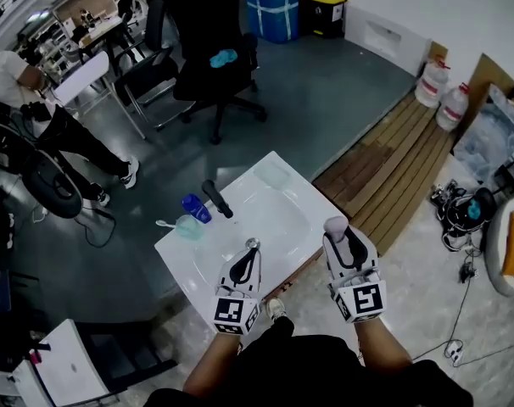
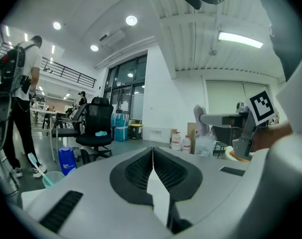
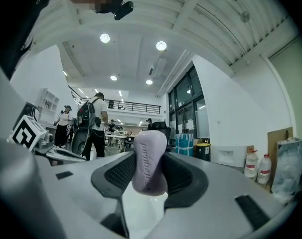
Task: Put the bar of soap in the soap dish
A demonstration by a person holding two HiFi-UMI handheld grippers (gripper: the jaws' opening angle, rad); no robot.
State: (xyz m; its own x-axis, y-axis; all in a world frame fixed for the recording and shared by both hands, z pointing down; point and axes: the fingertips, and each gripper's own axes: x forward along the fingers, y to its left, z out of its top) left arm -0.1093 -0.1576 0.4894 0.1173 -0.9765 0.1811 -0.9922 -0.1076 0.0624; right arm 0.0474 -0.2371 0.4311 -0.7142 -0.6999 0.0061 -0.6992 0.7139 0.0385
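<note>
The bar of soap (image 3: pixel 150 161) stands upright in my right hand-held gripper (image 1: pixel 338 231). Its long axis runs up and down, across the line of the jaws. Its rounded top rises above the pads and its lower end sits between them. The jaws stand fairly wide and pinch the lilac bar by its flat sides. From the head view only the bar's top end shows. It is at the tip of that hand-held gripper, right at the near right edge of the white counter (image 1: pixel 198 270).

My left hand-held gripper (image 1: pixel 251 246) has its jaws pressed together with nothing between them. It hovers over the counter's near edge, well apart from the right one.

The basin (image 1: pixel 270 214) in the middle of the counter lies bare. A pale translucent tray, which I take for the soap dish (image 1: pixel 272 174), sits at the far corner. The black faucet (image 1: pixel 216 198), a blue bottle (image 1: pixel 195 208) and a clear cup (image 1: pixel 189 226) with a toothbrush in it line the left side.

Wooden planks (image 1: pixel 401 159) lie on the floor to the right of the counter. An office chair (image 1: pixel 208 66) stands beyond it.
</note>
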